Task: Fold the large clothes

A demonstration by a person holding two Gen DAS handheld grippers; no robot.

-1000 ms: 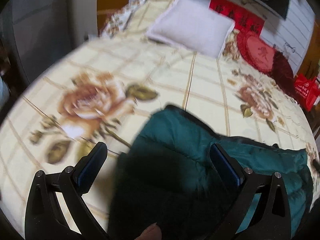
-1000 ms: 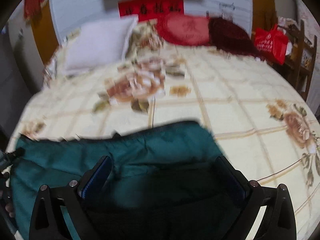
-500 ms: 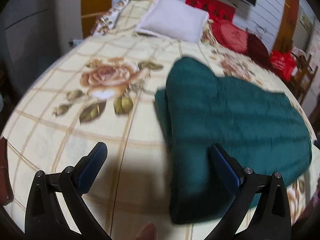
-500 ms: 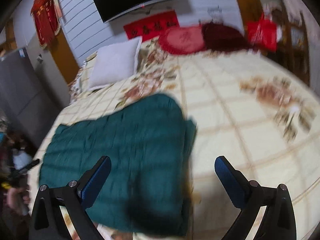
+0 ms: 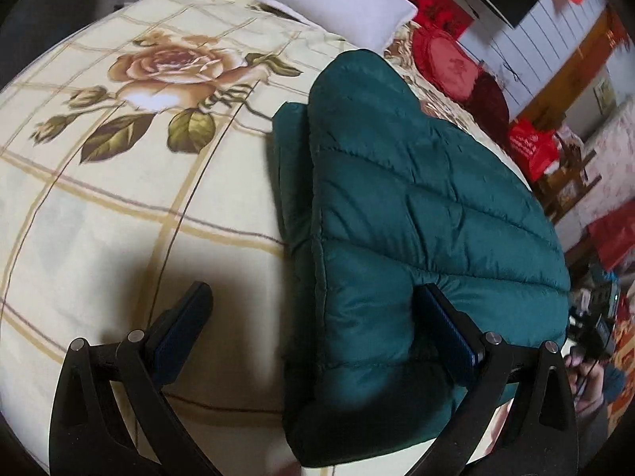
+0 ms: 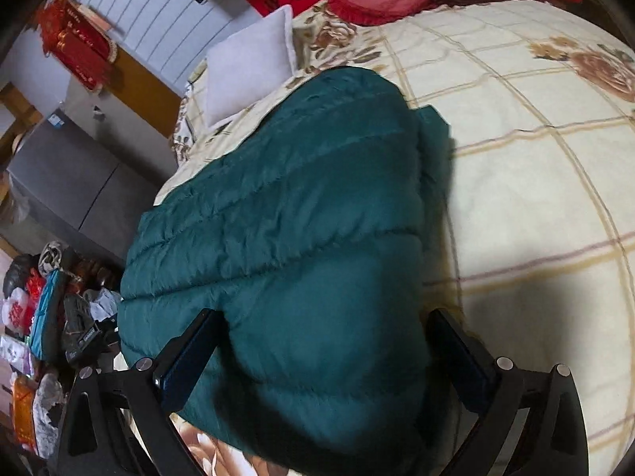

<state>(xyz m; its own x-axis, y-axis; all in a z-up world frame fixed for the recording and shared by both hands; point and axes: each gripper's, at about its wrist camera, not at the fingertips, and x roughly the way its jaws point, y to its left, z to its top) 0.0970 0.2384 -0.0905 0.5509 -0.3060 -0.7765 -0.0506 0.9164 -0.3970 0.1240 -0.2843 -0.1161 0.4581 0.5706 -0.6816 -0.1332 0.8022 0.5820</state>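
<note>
Green jacket [image 5: 416,206] lies lengthwise away from both wide-open grippers; right gripper [image 6: 325,349] straddles its near end, left gripper [image 5: 317,329] sits off its edge.

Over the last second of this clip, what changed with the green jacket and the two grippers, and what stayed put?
A second ago the green padded jacket filled both views close up between open jaws; both grippers then pulled back, leaving it folded on the floral bedspread. Now the left gripper and right gripper are close over it again, both open. The white pillow stayed put.
</note>
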